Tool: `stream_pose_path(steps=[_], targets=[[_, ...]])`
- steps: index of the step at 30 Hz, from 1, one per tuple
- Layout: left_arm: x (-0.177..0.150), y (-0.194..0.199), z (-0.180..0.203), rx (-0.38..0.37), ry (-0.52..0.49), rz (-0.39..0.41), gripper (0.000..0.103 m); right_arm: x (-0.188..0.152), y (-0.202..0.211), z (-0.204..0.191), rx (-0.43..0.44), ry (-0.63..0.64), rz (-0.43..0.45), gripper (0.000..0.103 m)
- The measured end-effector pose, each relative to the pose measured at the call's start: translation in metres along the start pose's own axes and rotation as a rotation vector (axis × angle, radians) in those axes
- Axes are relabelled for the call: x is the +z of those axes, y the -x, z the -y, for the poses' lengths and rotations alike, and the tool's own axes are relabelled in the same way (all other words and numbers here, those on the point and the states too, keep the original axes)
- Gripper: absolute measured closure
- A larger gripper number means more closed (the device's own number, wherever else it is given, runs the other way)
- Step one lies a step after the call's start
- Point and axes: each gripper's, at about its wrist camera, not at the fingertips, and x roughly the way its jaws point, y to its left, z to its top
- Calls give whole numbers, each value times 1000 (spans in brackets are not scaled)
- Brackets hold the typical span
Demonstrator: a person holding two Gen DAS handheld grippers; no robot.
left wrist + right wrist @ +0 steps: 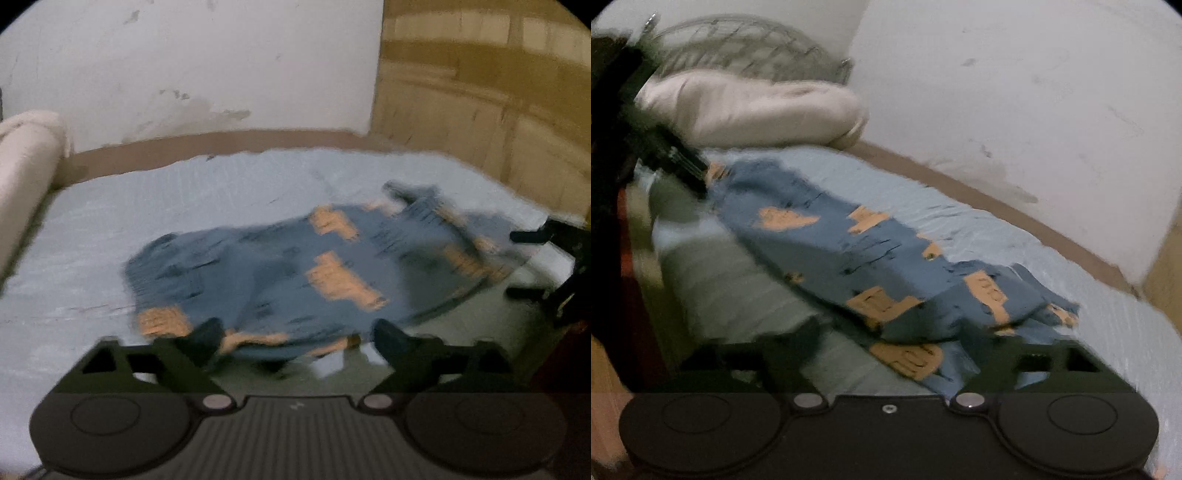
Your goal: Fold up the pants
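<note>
1. Pale blue bedsheet [110, 229] covers the mattress in the left wrist view, with a stained white wall [184, 66] behind and a rolled cream blanket [26, 155] at the far left. The blue pants with orange patches [266, 266] lie flat on the sheet, near the bed's edge.
2. Your left gripper [295, 338] has its jaws spread wide, one finger on each side of the near hem. The picture is blurred, but nothing seems pinched between them. Judge the cloth as released and lying free.
3. At the right edge of that view, your right gripper [535, 264] also shows two prongs standing well apart.
4. In the right wrist view, the pants [849, 251] run diagonally away across the sheet [960, 206], towards the cream blanket [746, 107] and a wire basket [738, 44] behind it. The near end looks doubled over and rumpled, hanging slightly off the mattress edge.
5. The right gripper [897, 354] is open wide here too. The fabric lies between and beneath its fingers, with no firm pinch visible.
6. The left gripper [690, 170] sits at the far hem, just touching or beside it; blur hides which.
7. For the next fold, I'd suggest that you catch both layers at each corner, lift both ends evenly, and lay the edges flush. Soft cloth will likely sag and skew otherwise.
</note>
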Motion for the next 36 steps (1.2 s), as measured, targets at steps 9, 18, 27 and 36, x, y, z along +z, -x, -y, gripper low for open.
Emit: stream_pose_path(steps=[9,18,27,36], targets=[[21,-63,65,-203,180,99,1,38,2,75,-185,-94,18,1],[54,-147,115,-301,293,47,7,109,-115,169,-53,-331,-198,3],[59,-182,122,-378,373,-82,85,109,-230,160,-51,-366,-493,47],[76,-159,143,-324,239,-18,103,105,-178,184,-182,-444,-366,101]])
